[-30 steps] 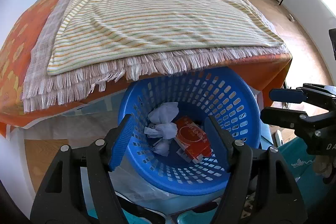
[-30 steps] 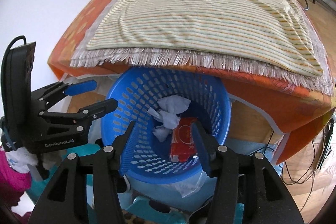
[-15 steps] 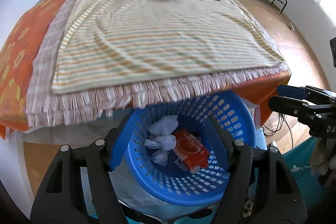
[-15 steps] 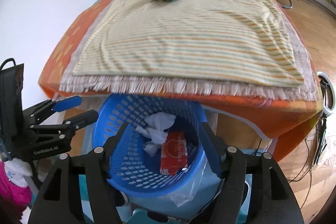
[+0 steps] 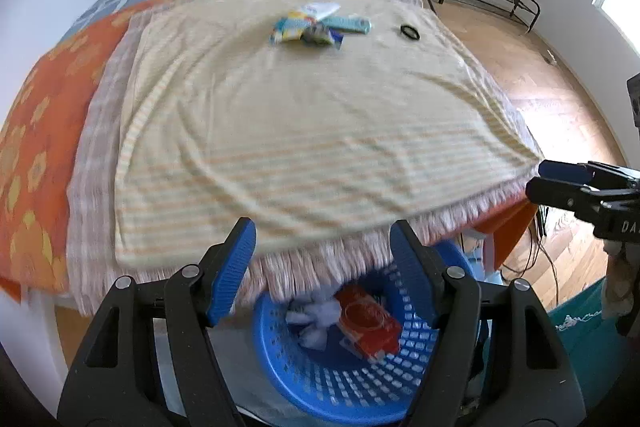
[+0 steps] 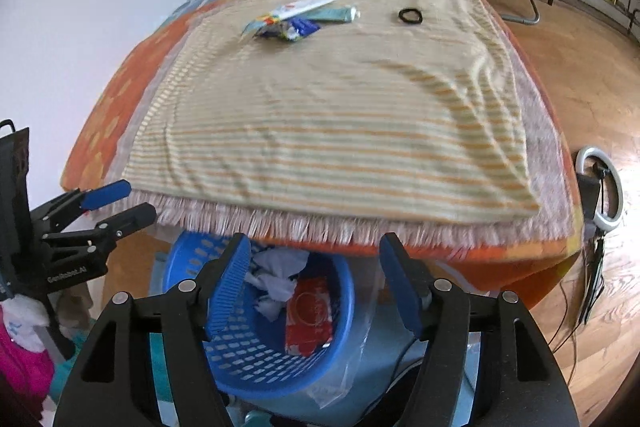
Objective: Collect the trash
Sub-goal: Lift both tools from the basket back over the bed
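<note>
Below the near bed edge: the blue basket (image 6: 280,359) sits partly under the fringe, holding white tissue (image 6: 276,287) and a red wrapper (image 6: 310,315).
Remaining trash: wrappers (image 5: 310,27) and a tube (image 5: 348,23) lie bunched at the far middle of the striped blanket (image 5: 300,131), with a black hair tie (image 5: 410,32) just right of them.
Left gripper (image 5: 322,267): spread, nothing between its pads.
Right gripper (image 6: 312,277): jaws have just been opening; spread and empty.
Risk, reach: the pile is well apart from both tools, so a hurried grab could scatter loose wrappers.
Risk, cloth: pads closing low may pinch the blanket and drag it.
Risk, sorting: the hair tie may be swept up as trash.
</note>
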